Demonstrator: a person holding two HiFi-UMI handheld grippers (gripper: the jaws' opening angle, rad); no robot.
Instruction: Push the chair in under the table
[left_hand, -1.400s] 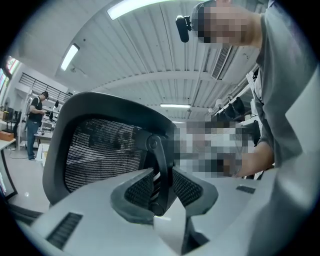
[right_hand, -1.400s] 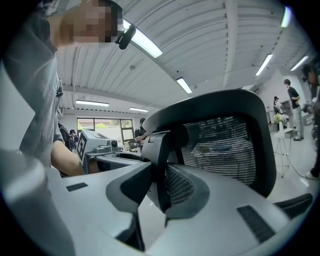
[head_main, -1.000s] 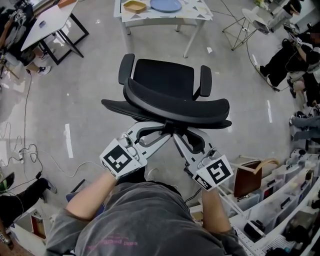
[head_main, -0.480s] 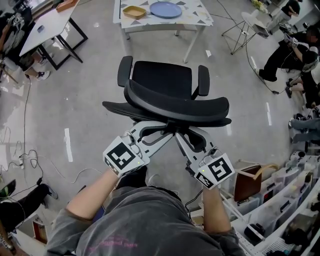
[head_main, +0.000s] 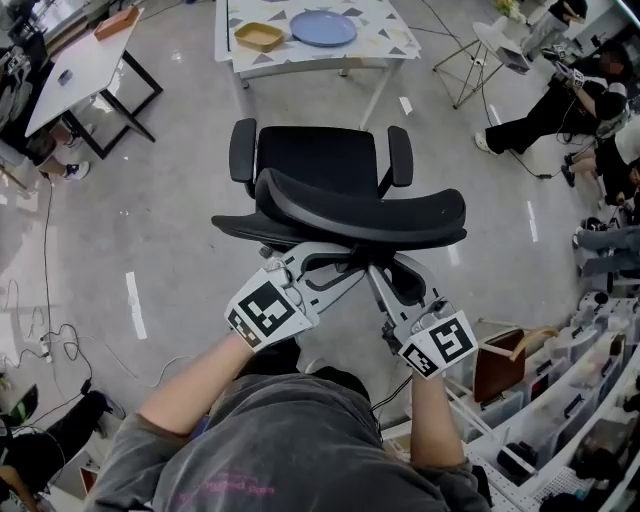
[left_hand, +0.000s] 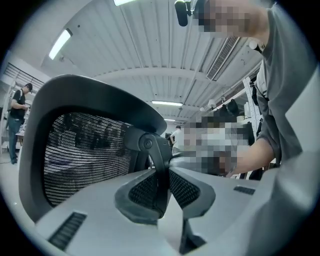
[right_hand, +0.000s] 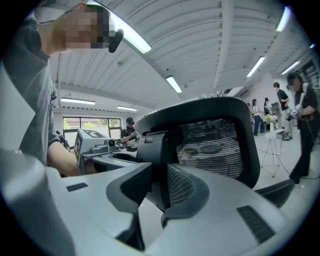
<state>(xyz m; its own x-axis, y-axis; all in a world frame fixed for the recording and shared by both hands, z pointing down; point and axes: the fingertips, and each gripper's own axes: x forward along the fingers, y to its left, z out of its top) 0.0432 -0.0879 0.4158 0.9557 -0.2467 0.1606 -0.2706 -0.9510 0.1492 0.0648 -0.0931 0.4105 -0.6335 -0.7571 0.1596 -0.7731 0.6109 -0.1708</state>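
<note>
1. On the grey floor in the middle of the room, the black chair (head_main: 322, 158) is standing with its backrest towards the person and its seat facing the table (head_main: 385, 35)
2. The chair is sitting well apart from the table, with bare floor showing between the seat's front edge and the table legs, so it is not yet under the tabletop
3. A blue plate (head_main: 322, 27) and a yellow tray (head_main: 258, 37) are lying on the table near its front edge
4. The left gripper (left_hand: 161, 192) is reaching in behind the backrest, and its jaws are pinching the chair's black back post (left_hand: 156, 165), with both ribbed pads pressing against the post's sides
5. The right gripper (right_hand: 159, 189) is coming in from the other side, and its jaws are likewise clamping the same post, one pad on each face
6. In the head view the two grippers are converging in a V just below the curved top of the backrest, with their marker cubes lying close to the person's body
7. The mesh backrest (left_hand: 85, 150) is filling the left of the left gripper view and is rising upright
8. Seated people (head_main: 560, 100) are gathering at the right edge of the room, well clear of the chair, and a white desk (head_main: 75, 70) is standing at the upper left
</note>
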